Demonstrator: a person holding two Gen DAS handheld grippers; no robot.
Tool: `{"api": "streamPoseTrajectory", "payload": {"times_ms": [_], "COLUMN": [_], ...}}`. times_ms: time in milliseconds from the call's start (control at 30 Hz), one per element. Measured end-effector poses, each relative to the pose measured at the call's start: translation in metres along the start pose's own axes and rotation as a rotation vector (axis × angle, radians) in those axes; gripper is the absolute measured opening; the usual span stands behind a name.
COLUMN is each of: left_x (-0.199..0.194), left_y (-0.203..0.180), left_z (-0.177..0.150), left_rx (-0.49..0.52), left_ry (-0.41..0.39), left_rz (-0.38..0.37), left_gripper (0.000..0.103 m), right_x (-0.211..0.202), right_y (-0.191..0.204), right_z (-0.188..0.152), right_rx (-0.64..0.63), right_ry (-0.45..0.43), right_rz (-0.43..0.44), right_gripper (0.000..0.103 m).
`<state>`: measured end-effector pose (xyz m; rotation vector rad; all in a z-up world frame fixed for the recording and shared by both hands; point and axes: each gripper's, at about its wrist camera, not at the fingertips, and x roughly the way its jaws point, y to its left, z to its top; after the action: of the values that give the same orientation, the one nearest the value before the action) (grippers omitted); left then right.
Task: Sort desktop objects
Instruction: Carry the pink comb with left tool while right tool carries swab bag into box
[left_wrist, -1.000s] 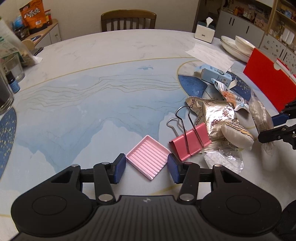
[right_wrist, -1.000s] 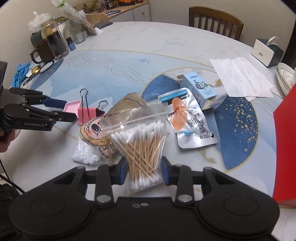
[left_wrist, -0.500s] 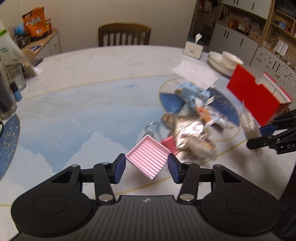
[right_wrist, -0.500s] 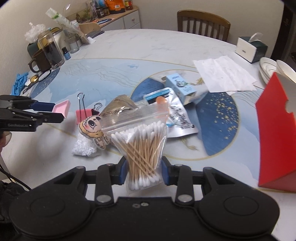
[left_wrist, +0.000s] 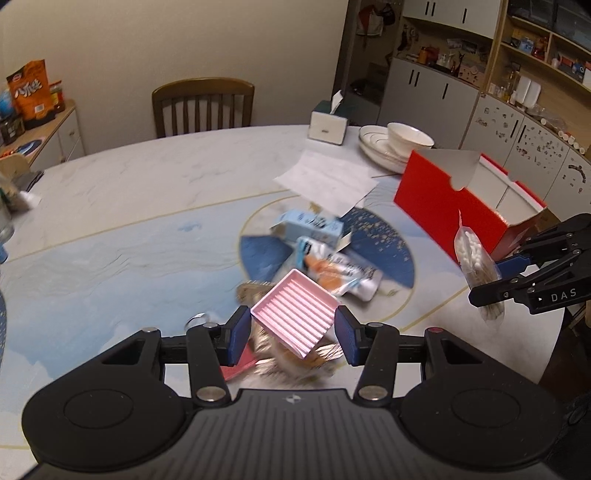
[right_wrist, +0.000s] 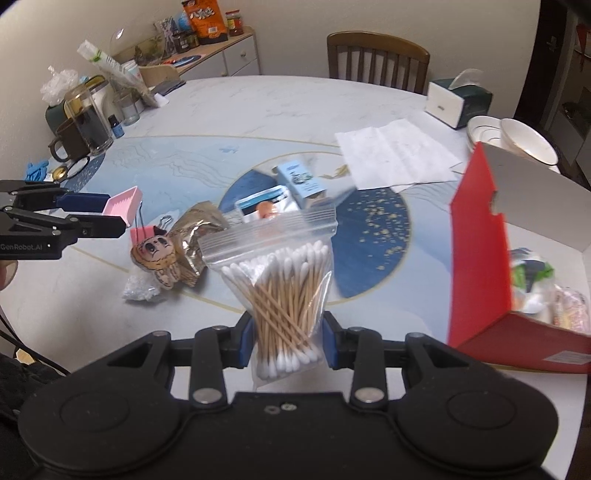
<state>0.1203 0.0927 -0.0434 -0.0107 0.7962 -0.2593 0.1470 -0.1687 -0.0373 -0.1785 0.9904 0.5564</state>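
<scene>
table clutter (left_wrist: 317, 258) blurred, red box (right_wrist: 524, 332) cut off

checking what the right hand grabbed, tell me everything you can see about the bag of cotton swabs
The bag of cotton swabs is a small clear plastic zip bag with a ridged seal strip across its top. It holds a bundle of wooden-stick swabs with white tips, crossed and fanned out. The right gripper is shut on its lower part, one blue pad on each side, so the bag is pinched in there and stands upright, seal end up. It is lifted off the table, near the open red box. Nothing else touches it.
</scene>
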Motion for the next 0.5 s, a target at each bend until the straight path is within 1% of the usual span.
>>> {"api": "streamPoseTrajectory", "payload": {"times_ms": [267,500], "left_x": [0.014,0.033], "left_y": [-0.045,-0.088], "left_z": [0.025,0.048], "left_rx": [0.043,0.083], "left_ry": [-0.025,-0.039], "left_rz": [-0.025,-0.049], "left_gripper": [0.048,0.048], "right_x": [-0.024,-0.044], "right_y": [-0.041,-0.084], "right_z": [0.0,0.002], "right_rx": [0.0,0.003], "right_ry": [-0.034,-0.075], "right_rz": [-0.014,-0.034], "right_gripper": [0.035,0.035]}}
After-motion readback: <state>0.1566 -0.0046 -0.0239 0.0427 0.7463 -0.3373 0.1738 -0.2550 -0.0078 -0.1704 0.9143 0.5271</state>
